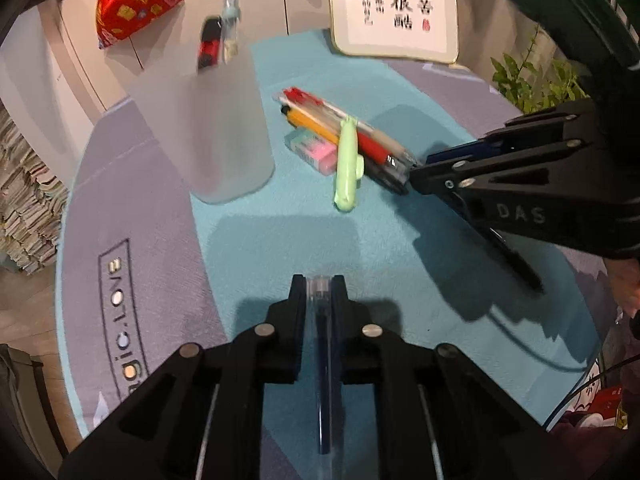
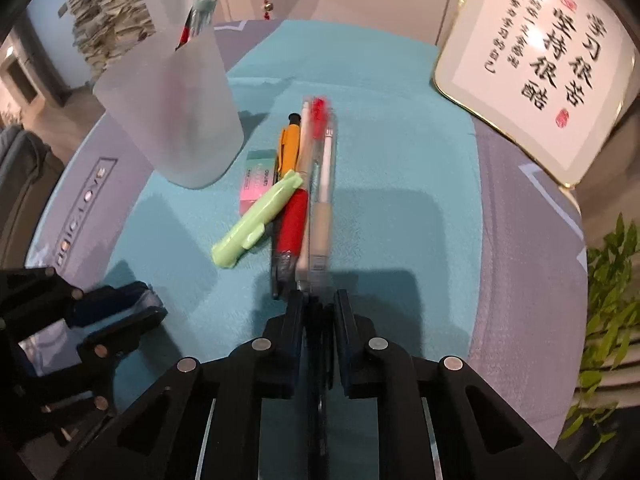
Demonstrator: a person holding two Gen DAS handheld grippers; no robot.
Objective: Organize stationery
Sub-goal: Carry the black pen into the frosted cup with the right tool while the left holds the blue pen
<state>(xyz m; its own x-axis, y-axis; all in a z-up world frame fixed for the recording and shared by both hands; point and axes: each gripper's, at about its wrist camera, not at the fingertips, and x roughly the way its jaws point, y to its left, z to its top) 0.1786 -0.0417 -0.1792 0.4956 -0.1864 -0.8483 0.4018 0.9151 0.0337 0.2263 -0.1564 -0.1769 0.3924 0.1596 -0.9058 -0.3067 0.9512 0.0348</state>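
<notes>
Landmark: frosted cup (image 1: 208, 128), upright on the teal mat (image 1: 280, 248).

Left gripper (image 1: 319, 286): jaws nearly closed, clamped on a clear pen with a dark blue core (image 1: 322, 344). The pen runs lengthwise between the fingers, its clear end poking just past the tips. The gripper hangs above bare mat, on the near side of the cup, well apart from it.

Right gripper (image 2: 318, 300): jaws narrow, pads pressed on a thin black pen (image 2: 320, 364) that runs back between the fingers. In the left wrist view the pen's tail sticks out behind the gripper. Its tips sit right at the near end of the pen pile, right of the cup.

Pile, right of the cup in the right wrist view:
- Eraser (image 2: 258, 182), pink and green sleeve, nearest the cup, just beside its base.
- Orange pen (image 2: 290, 146) next to the eraser.
- Red pen (image 2: 294, 222), then a white pen (image 2: 306, 184) and a clear pen with grey grip (image 2: 322, 216), side by side and touching.
- Light green pen-shaped item (image 2: 252, 226) lying tilted, its upper end resting on the red and orange pens, its lower end on the mat.

Already in the cup: a clear pen (image 1: 231, 12) and a red-black item (image 1: 210, 42), both sticking up above the rim.

Behind the pile, far from the cup: a framed calligraphy sign (image 2: 536, 64).
</notes>
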